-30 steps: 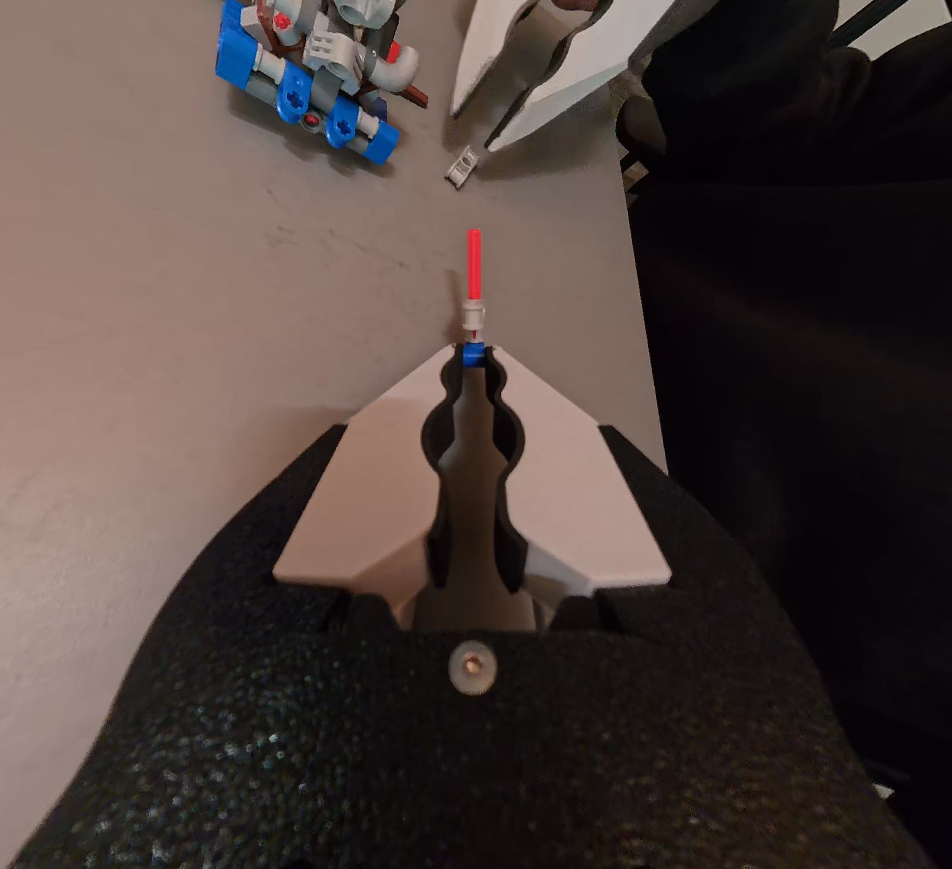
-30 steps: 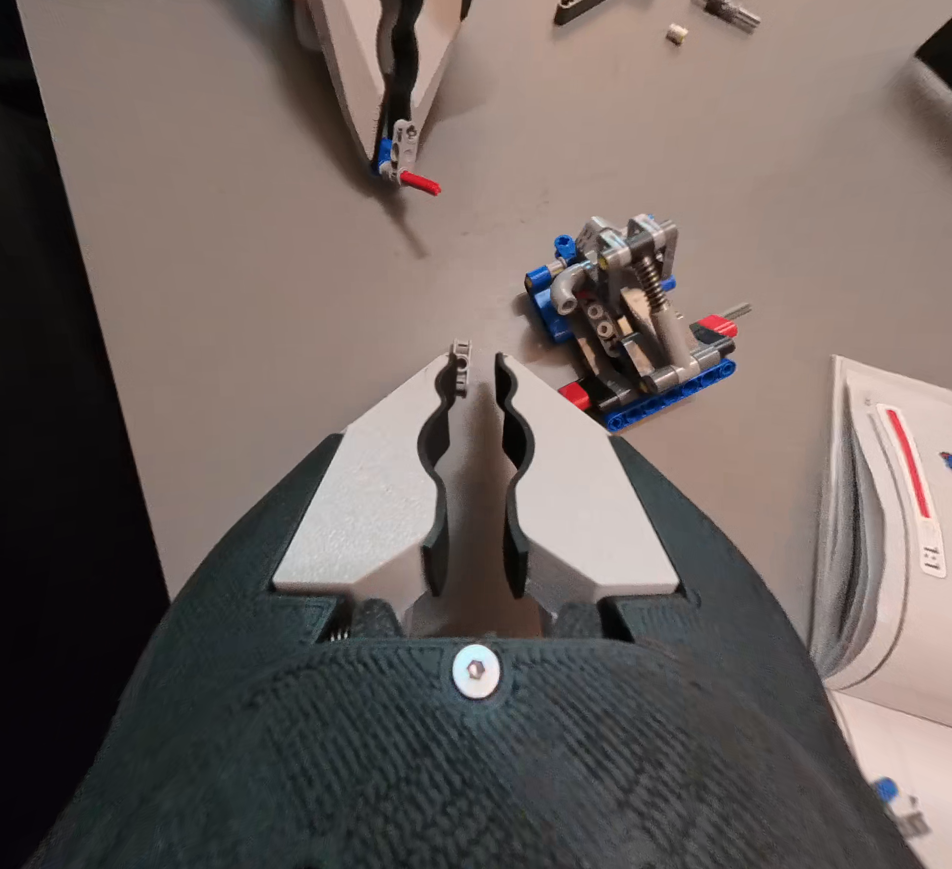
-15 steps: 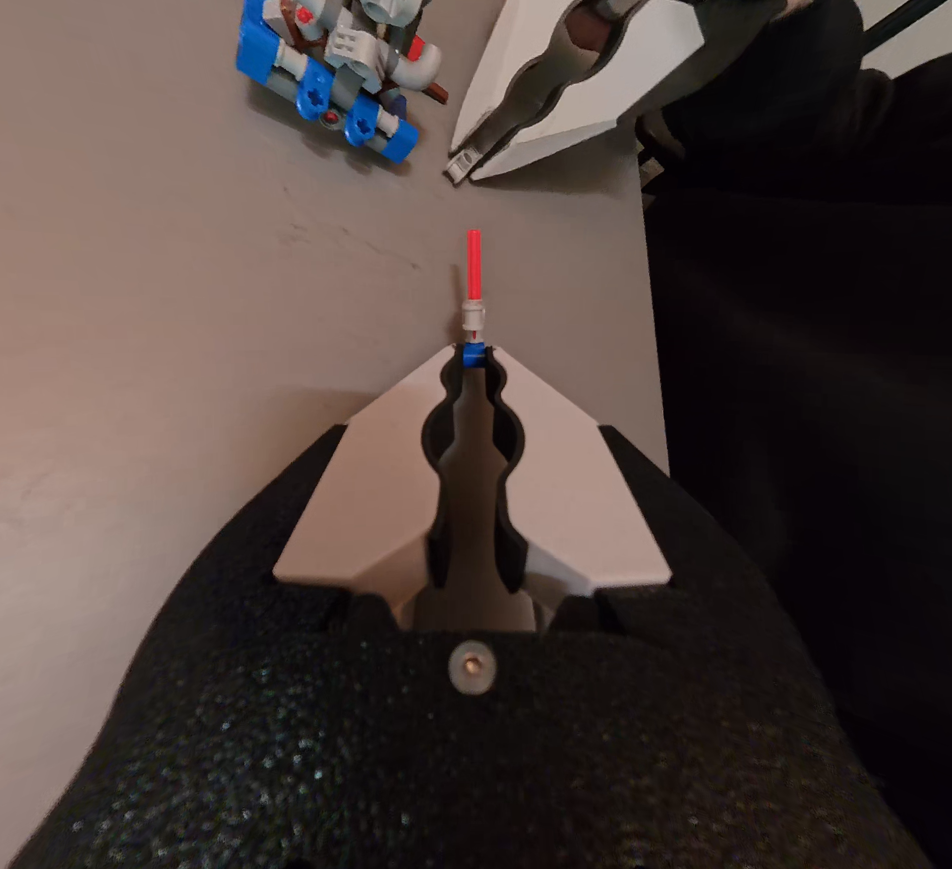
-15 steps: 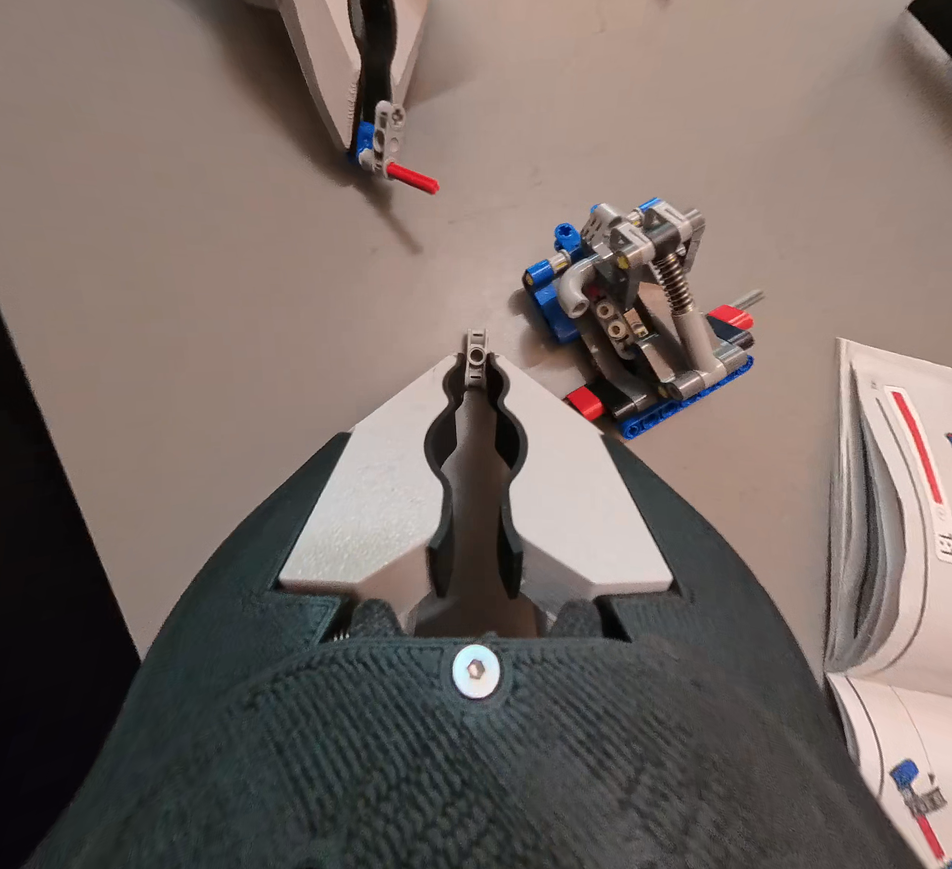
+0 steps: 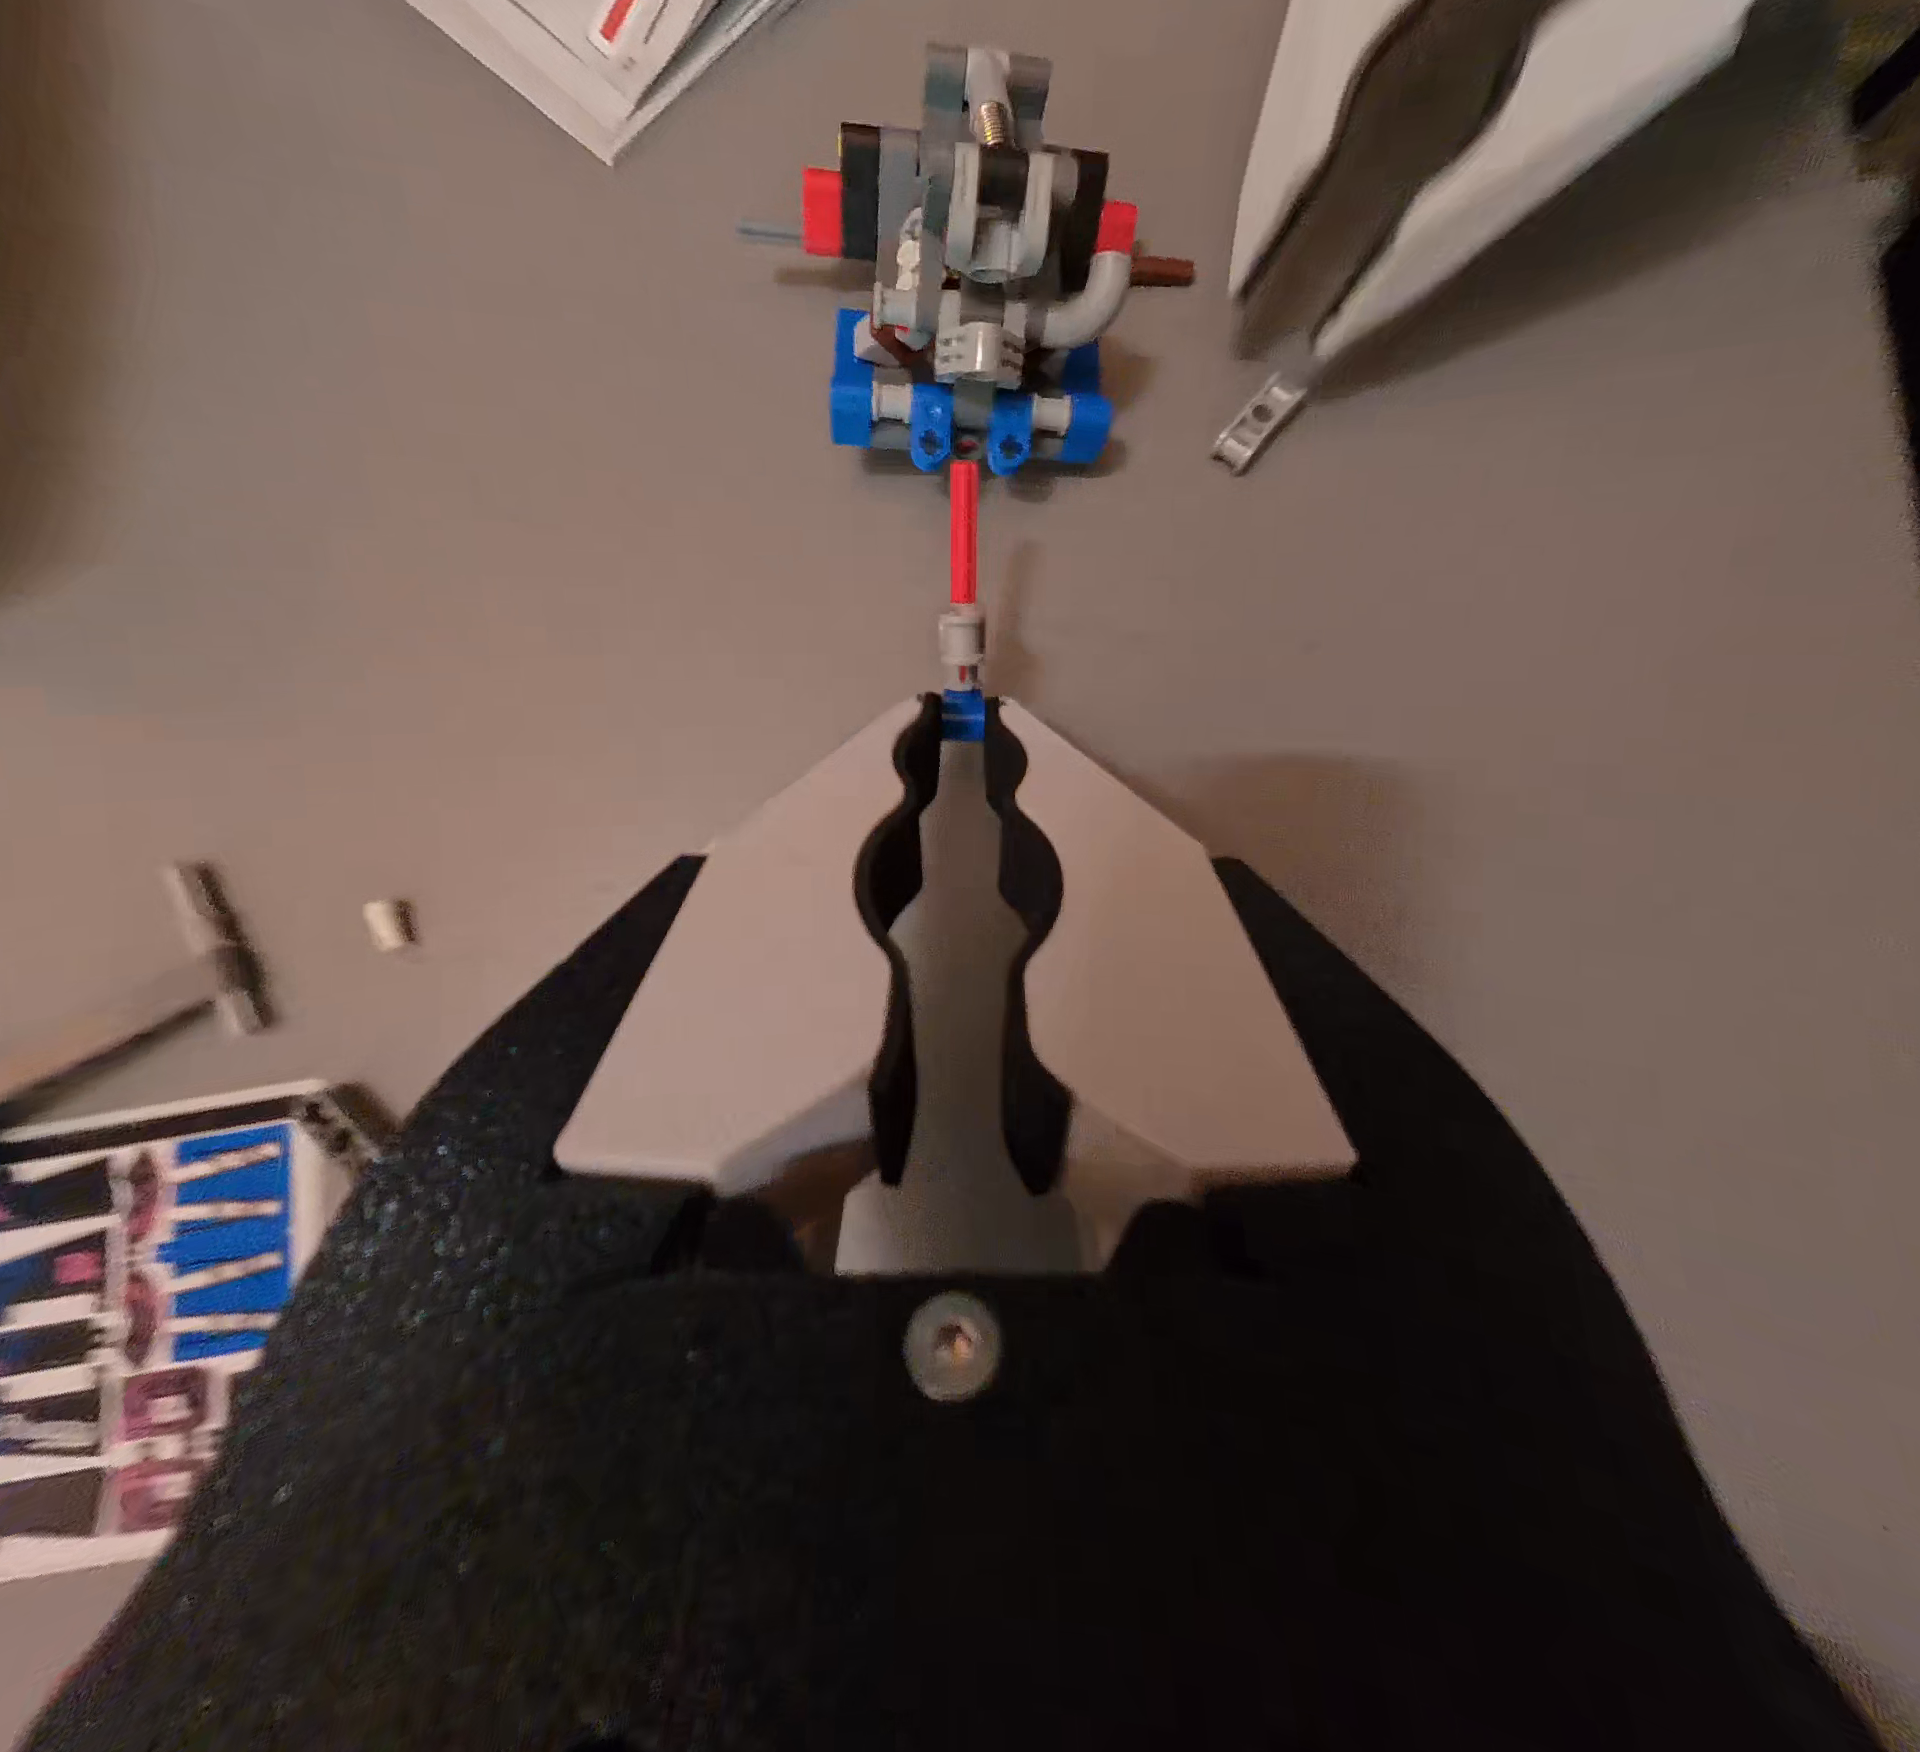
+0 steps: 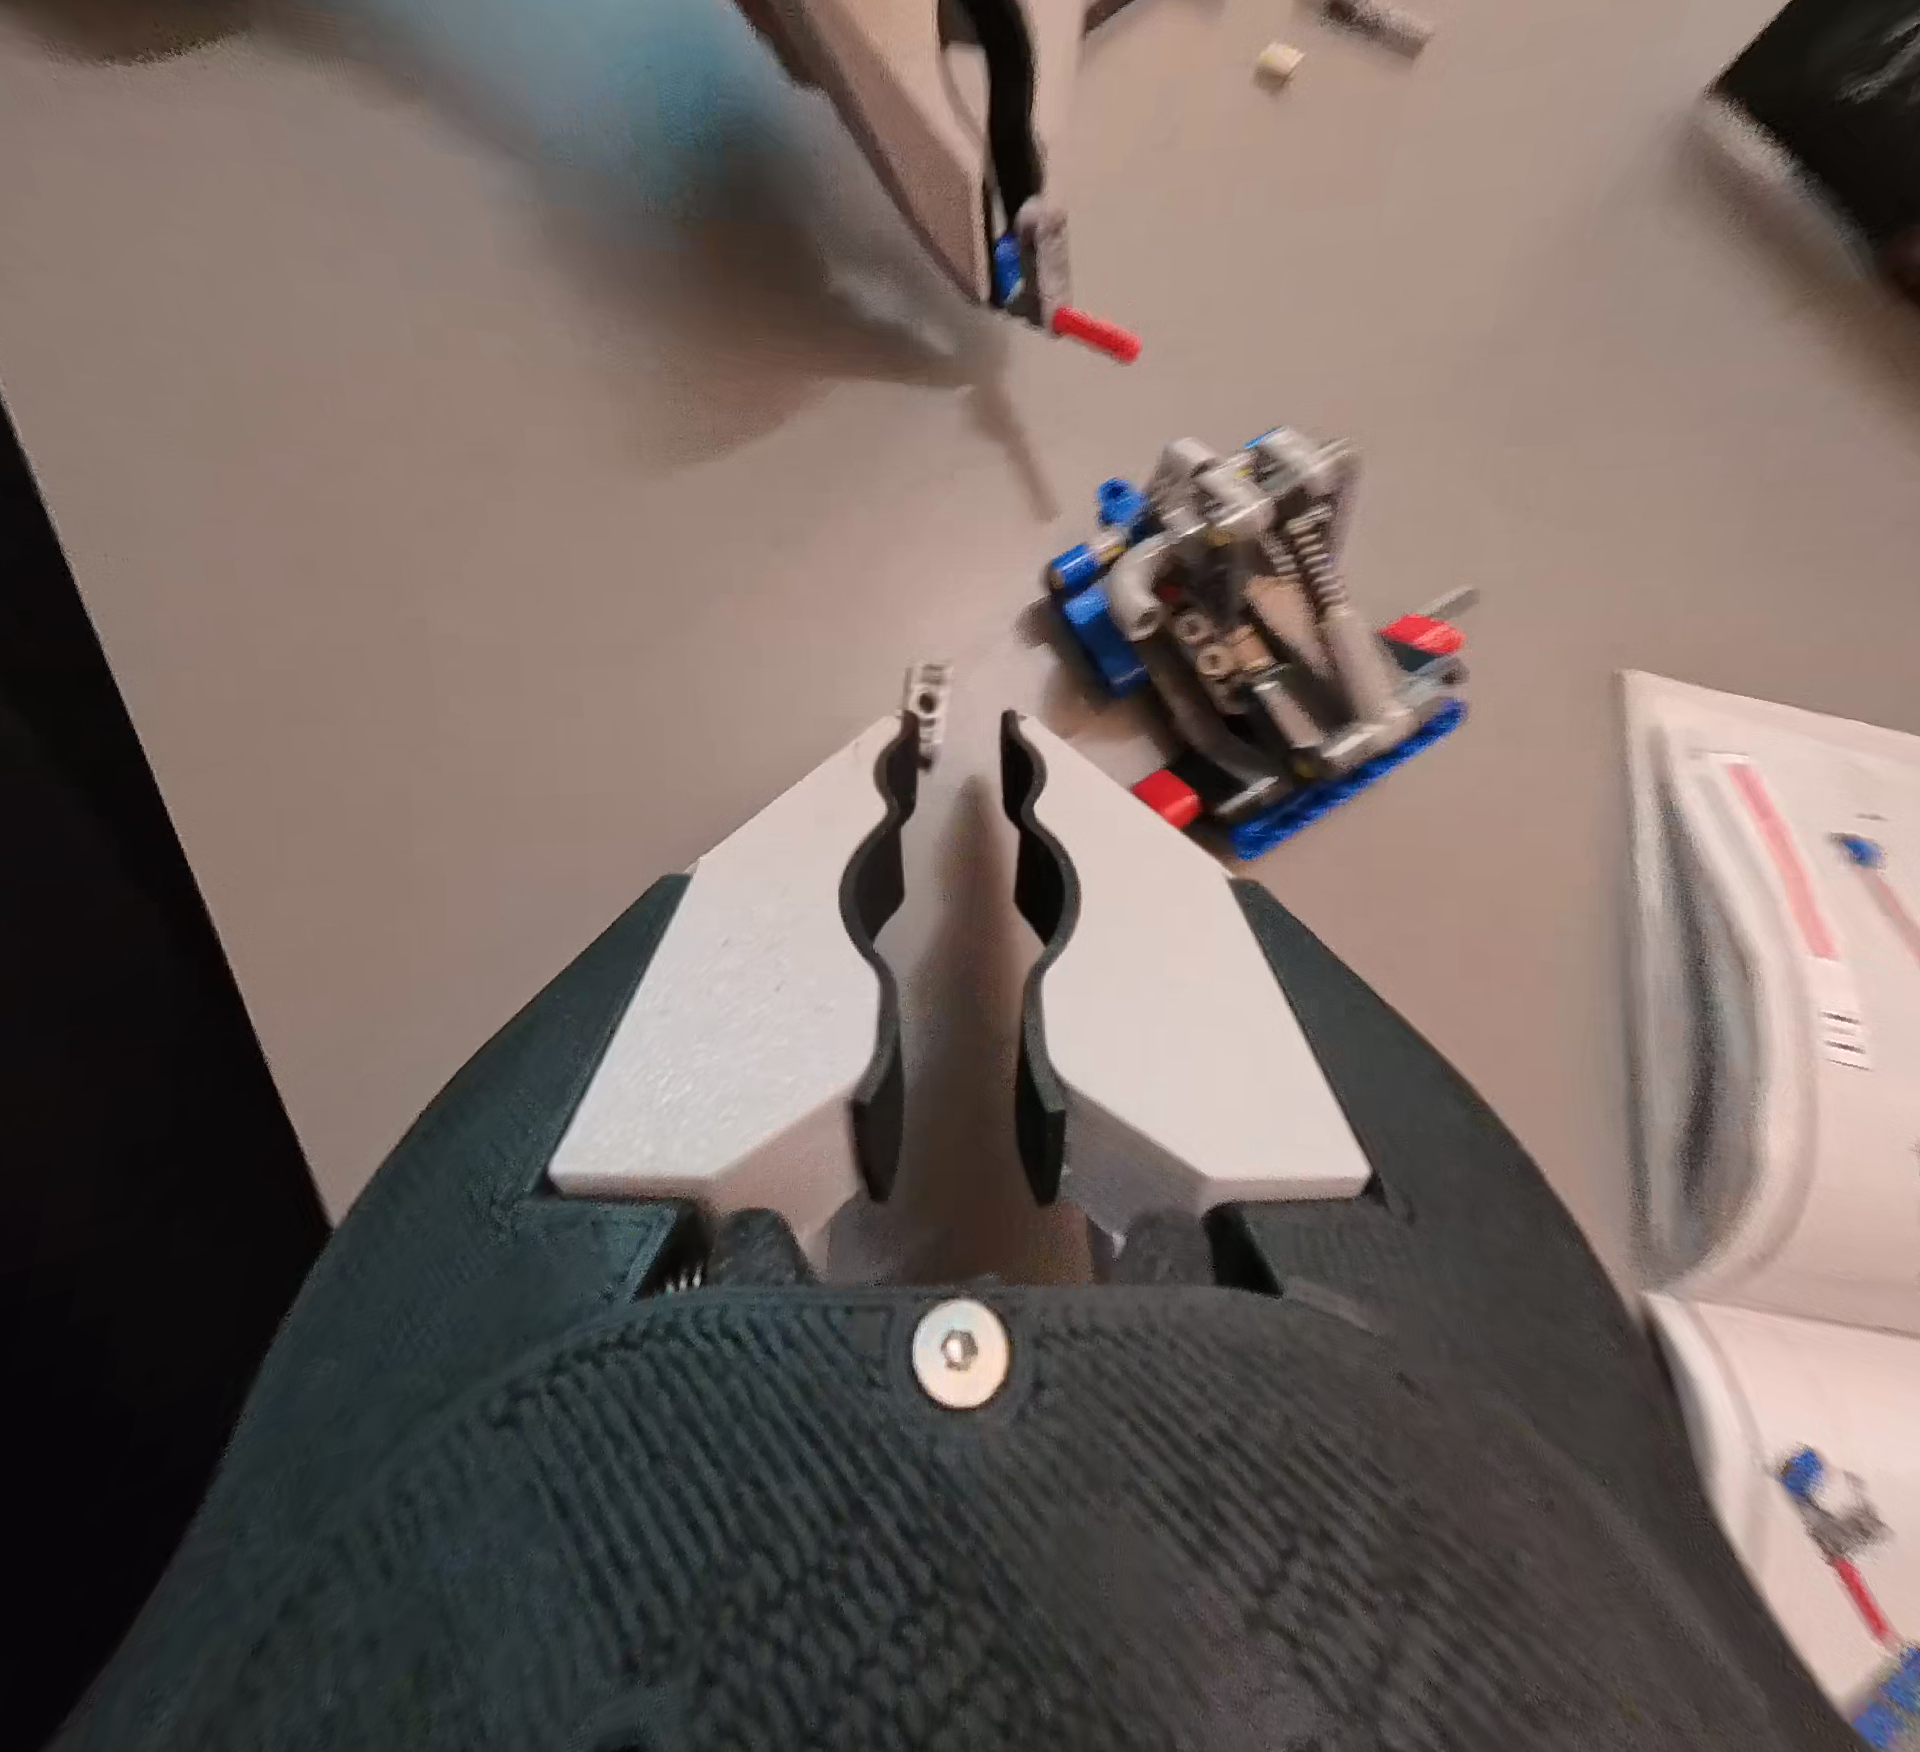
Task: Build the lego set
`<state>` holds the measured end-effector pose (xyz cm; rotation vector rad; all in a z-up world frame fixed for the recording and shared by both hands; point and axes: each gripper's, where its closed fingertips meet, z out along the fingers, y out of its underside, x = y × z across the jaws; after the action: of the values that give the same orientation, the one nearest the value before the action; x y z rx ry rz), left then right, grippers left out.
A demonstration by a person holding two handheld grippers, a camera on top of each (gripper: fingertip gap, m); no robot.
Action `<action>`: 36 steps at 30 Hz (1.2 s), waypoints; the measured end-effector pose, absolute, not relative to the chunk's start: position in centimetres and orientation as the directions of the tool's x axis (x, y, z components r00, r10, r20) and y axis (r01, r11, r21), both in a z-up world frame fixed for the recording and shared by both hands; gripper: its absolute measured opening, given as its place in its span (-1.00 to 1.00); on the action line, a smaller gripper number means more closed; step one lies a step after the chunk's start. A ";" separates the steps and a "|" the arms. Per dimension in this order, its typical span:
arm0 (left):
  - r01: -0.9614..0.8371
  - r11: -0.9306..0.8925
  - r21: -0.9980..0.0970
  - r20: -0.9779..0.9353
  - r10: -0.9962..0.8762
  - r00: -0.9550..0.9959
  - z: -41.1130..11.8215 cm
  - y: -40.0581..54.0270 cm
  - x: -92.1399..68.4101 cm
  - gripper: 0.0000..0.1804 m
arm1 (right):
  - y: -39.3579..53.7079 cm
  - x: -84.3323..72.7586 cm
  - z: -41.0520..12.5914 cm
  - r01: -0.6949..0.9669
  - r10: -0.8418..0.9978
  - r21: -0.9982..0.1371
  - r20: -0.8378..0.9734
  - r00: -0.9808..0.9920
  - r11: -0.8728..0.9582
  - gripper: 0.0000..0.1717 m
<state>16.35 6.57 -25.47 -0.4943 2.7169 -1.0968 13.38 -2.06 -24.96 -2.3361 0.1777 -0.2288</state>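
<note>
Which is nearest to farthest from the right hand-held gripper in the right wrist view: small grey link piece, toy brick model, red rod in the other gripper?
From the right hand-held gripper:
1. Small grey link piece, at its left fingertip.
2. Toy brick model, on the table ahead to the right.
3. Red rod, farther ahead, sticking out of the left hand-held gripper.

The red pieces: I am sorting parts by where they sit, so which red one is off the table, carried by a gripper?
The thin red axle, sticking out of the blue piece clamped in the left gripper. The other red pieces are blocks on the model.
</note>
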 end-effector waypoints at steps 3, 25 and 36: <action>-0.170 0.721 -0.672 -0.122 -0.334 -0.935 -25.7 6.3 16.9 -0.96 | -2.8 16.3 -21.6 -0.005 -0.296 -0.784 0.229 0.928 -0.621 -0.90; -0.108 0.767 -0.632 -0.213 -0.307 -0.928 -26.6 5.3 17.2 -0.95 | -1.7 13.0 -26.3 -0.006 -0.107 -0.636 0.121 0.987 -0.771 -0.80; -0.657 0.557 -0.508 0.587 -0.334 -0.737 -26.5 6.9 12.1 -0.95 | -0.7 12.9 -26.1 0.169 -0.037 -0.652 0.290 0.956 -0.739 -0.94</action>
<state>12.12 6.93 -26.53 -1.0636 3.1369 -1.3600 12.87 -0.68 -26.11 -2.3759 -0.0928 -0.3699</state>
